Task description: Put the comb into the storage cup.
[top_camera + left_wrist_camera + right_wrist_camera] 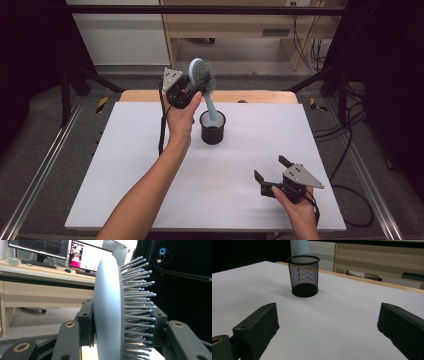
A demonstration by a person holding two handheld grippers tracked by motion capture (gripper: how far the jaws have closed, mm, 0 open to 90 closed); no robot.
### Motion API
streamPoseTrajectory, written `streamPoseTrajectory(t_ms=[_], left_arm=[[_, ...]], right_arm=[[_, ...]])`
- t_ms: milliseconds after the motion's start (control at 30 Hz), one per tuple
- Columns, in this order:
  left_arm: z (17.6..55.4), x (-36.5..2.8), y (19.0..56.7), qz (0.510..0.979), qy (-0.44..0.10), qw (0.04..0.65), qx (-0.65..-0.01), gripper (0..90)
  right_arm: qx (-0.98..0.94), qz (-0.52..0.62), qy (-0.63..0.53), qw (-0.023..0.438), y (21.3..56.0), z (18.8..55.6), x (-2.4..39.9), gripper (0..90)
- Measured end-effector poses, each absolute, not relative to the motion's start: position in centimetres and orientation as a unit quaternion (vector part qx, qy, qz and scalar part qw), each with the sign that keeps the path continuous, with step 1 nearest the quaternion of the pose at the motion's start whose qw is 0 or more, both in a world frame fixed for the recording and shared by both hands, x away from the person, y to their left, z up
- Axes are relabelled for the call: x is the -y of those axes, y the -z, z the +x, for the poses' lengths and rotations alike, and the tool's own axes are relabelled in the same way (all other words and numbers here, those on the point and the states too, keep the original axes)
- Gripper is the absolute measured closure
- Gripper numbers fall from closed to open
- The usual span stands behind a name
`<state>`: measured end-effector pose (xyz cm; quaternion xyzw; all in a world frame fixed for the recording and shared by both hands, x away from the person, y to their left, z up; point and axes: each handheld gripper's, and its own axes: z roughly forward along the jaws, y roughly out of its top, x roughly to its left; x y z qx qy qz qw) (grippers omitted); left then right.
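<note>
A pale blue hairbrush with grey, ball-tipped bristles is being held upright above the worktop, its oval head pinched between the jaws of the left hand-held gripper, bristles facing right in the high view. Its handle is pointing down toward a black wire-mesh cup, which is standing upright near the middle of the white worktop; the handle tip seems to be just inside the rim.

Behind the white-topped desk stand pale wooden furniture and two lit computer monitors — a keyboard lies below them.
</note>
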<state>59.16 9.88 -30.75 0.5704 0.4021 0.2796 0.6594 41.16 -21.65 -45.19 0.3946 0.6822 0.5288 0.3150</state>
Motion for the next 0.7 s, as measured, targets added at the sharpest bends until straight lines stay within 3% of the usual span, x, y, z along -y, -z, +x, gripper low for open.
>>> streamPoseTrajectory(t_ms=[700], left_arm=[[59.6, -8.9, 32.3, 0.582, -0.275, 0.650, -0.404, 50.6]], right_arm=[[-0.683, 0.394, -0.528, 0.314, 45.2, 41.2, 21.7, 3.8]])
